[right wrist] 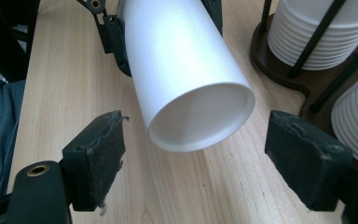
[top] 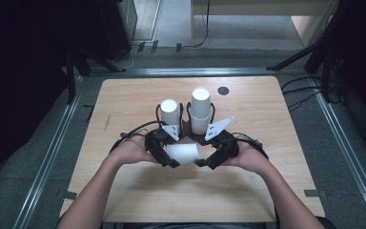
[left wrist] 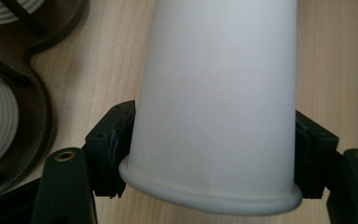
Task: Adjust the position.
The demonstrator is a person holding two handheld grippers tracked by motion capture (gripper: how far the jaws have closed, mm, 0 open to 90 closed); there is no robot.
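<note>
A white paper cup (top: 183,153) lies sideways above the table's middle, between both hands. My left gripper (top: 170,154) is shut on the cup (left wrist: 214,93) near its rolled rim, one jaw pad on each side. The cup's narrower end (right wrist: 200,119) points at my right gripper (right wrist: 203,156), which is open, its pads standing apart on either side of that end without touching it. The right gripper (top: 202,162) sits just right of the cup. The left gripper (right wrist: 163,23) holds the cup's far end in the right gripper view.
Behind the hands a dark holder (top: 190,131) carries two stacks of white cups, a shorter one (top: 170,112) and a taller one (top: 200,109). A small dark disc (top: 223,90) lies on the wooden table (top: 124,100). Metal rails border the table.
</note>
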